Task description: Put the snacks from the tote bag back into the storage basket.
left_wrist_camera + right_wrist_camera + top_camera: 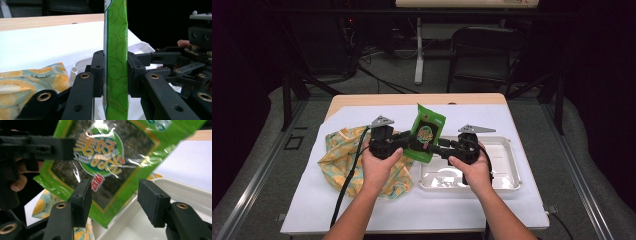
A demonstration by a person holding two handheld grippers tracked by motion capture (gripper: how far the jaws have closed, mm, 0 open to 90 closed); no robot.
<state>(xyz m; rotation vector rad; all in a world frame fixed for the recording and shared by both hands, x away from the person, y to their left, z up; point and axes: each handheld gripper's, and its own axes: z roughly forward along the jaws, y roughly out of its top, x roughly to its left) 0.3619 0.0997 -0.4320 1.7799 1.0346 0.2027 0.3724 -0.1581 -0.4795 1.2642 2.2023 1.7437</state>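
High view: a person's two forearms come in from the bottom edge, each hand holding a black two-jaw tool above a wooden worktop [362, 99] covered with a white sheet [312, 200]. Between the hands, held up in the air, is a green snack packet [426, 132]. It is a flat, glossy foil pouch, bright green with a dark panel on its face and a round badge with yellow and orange lettering. It stands roughly upright, tilted a little to the right, above the gap between a crumpled cloth and a tray.

The left tool [408, 141] pinches the packet. In the left gripper view its jaws press on both flat sides of the packet [115, 62], seen edge-on as a narrow green band with a pale swirl pattern.

The right tool [435, 148] points at the packet from the other side. In the right gripper view its jaws are spread apart, with the packet's lower corner [105, 170] just beyond them and not gripped; the wrapper shows shiny creases and a dark speckled window.

The cloth [339, 155], teal with orange-slice prints, lies on the sheet to the left. The white plastic tray [507, 167] sits to the right, under the right hand.
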